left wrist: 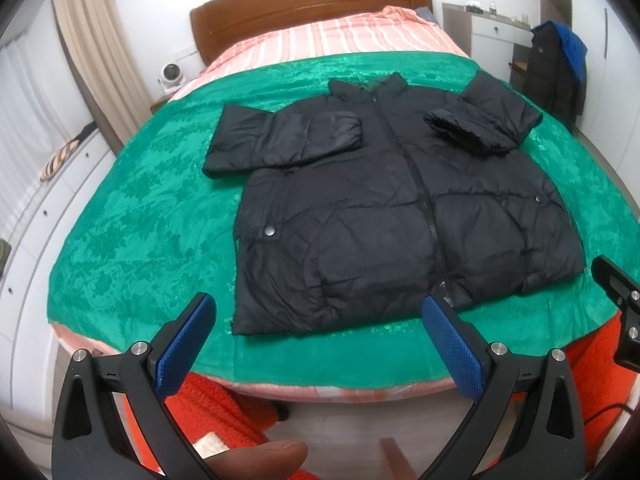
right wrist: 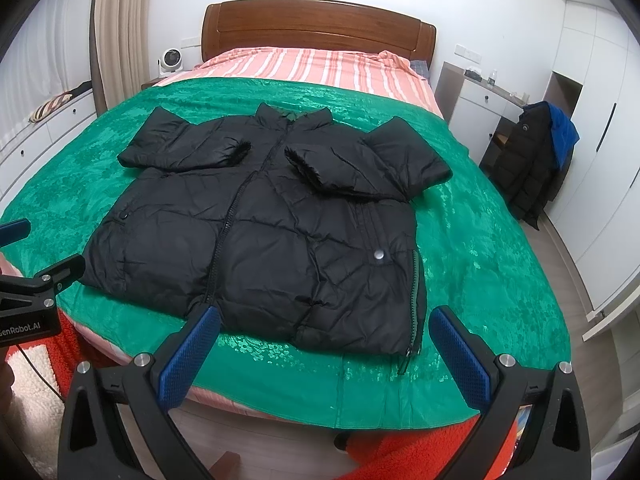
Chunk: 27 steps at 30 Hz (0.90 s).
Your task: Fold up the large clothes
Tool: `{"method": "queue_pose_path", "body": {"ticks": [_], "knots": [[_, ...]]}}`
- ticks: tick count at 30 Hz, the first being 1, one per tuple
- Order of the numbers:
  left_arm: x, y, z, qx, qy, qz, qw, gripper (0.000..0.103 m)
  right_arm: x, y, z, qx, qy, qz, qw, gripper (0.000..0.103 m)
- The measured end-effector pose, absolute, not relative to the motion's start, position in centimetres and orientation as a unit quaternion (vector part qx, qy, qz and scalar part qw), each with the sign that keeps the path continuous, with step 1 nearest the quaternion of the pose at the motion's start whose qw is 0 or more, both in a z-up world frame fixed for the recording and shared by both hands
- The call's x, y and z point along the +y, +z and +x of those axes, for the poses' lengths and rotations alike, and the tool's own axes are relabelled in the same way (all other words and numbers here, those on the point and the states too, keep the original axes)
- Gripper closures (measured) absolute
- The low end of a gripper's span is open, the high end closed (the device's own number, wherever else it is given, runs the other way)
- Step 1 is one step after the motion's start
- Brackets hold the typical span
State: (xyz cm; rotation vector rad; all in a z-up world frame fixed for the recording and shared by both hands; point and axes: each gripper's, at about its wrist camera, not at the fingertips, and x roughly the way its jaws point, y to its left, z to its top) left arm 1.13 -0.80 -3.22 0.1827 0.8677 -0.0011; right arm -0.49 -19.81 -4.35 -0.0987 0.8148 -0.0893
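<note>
My left gripper (left wrist: 318,312) hovers at the foot of the bed (left wrist: 280,376), jaws spread wide and released, nothing between them. My right gripper (right wrist: 325,324) hangs alongside it, jaws likewise apart and empty, just short of the hem. The black puffer jacket (right wrist: 264,236) lies flat on the green blanket (right wrist: 480,264), front up and zipped, collar toward the wooden headboard (right wrist: 316,28), both sleeves folded in across the chest. Neither gripper touches it. Another dark coat (right wrist: 528,160) hangs by the white desk (right wrist: 476,100).

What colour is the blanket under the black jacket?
Green, with a shiny mottled texture; the blanket shows best in the right wrist view.
</note>
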Motion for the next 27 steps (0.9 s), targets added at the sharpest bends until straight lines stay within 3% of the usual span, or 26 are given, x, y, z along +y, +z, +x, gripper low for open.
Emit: {"method": "queue_pose_path", "body": {"ticks": [27], "knots": [[-1.0,-3.17,1.46,0.419,-0.015,0.076,0.905,0.0,-19.77,-4.69,-0.49,0.396,-0.034,-0.049,0.916,0.0]]}}
